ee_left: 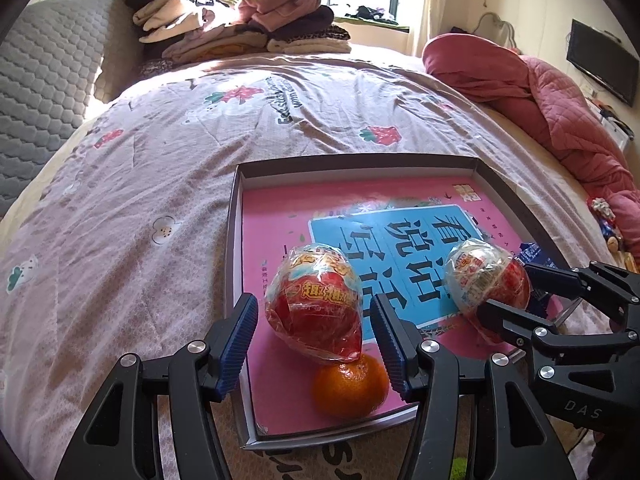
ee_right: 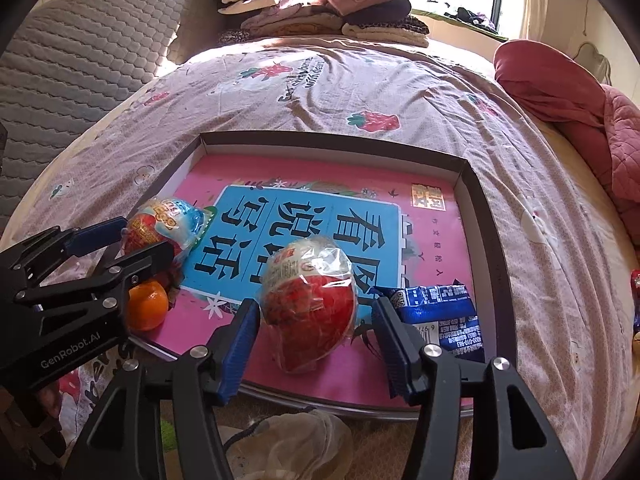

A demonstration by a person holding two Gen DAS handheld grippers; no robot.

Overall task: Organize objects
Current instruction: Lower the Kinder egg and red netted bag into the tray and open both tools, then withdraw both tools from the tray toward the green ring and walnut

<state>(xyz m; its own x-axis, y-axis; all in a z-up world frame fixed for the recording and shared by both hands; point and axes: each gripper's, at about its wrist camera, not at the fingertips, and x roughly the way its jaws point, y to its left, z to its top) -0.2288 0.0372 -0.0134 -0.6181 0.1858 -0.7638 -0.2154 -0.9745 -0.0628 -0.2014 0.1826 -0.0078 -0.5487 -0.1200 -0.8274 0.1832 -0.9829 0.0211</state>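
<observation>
both grippers are standing with open fingers around red plastic-wrapped toy eggs, left gripper (ee_left: 314, 322) around one egg (ee_left: 314, 304) and right gripper (ee_right: 314, 326) around the other (ee_right: 310, 306), inside the shallow grey cardboard tray (ee_right: 486, 216); lifting straight up is probably avoiding nudging them.

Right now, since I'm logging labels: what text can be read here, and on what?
"GenRobot.AI": left tool.
"DAS": right tool.
"看图说话写话", upside down, partly hidden: book.
Too blurred or small: print on bedcover, egg wrappers, packet.
</observation>
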